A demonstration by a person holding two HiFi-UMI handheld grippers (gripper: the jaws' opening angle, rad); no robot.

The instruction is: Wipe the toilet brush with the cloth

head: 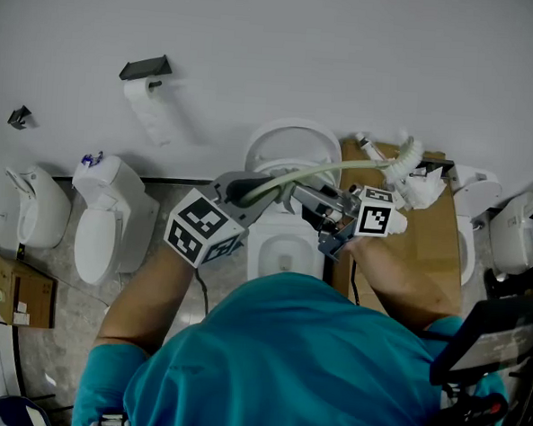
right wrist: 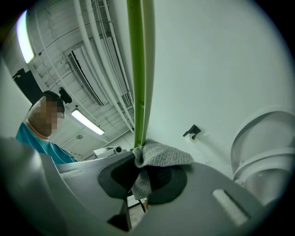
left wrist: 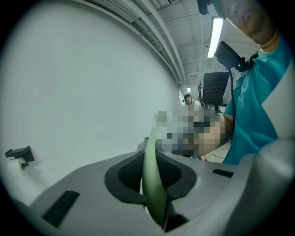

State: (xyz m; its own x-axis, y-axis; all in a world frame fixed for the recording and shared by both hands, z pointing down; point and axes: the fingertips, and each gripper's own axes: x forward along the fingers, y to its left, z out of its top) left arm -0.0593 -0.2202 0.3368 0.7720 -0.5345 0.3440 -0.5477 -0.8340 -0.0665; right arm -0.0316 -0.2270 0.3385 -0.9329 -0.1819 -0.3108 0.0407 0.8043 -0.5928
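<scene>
The toilet brush has a long pale green handle (head: 319, 170) that arcs to a bristled head (head: 403, 158) at the upper right. My left gripper (head: 241, 192) is shut on the near end of the handle. In the left gripper view the handle (left wrist: 148, 152) stands pinched between the dark pads of the left gripper (left wrist: 148, 184). My right gripper (head: 296, 193) sits further along, shut on a grey cloth (right wrist: 161, 156). The cloth is bunched against the handle (right wrist: 140, 69), which rises straight up out of the right gripper (right wrist: 140, 170).
A white toilet (head: 282, 245) with its lid raised stands right below the grippers, also seen in the right gripper view (right wrist: 267, 152). Another toilet (head: 99, 233) is at the left, a cardboard box (head: 428, 226) at the right. A paper holder (head: 147, 67) hangs on the wall.
</scene>
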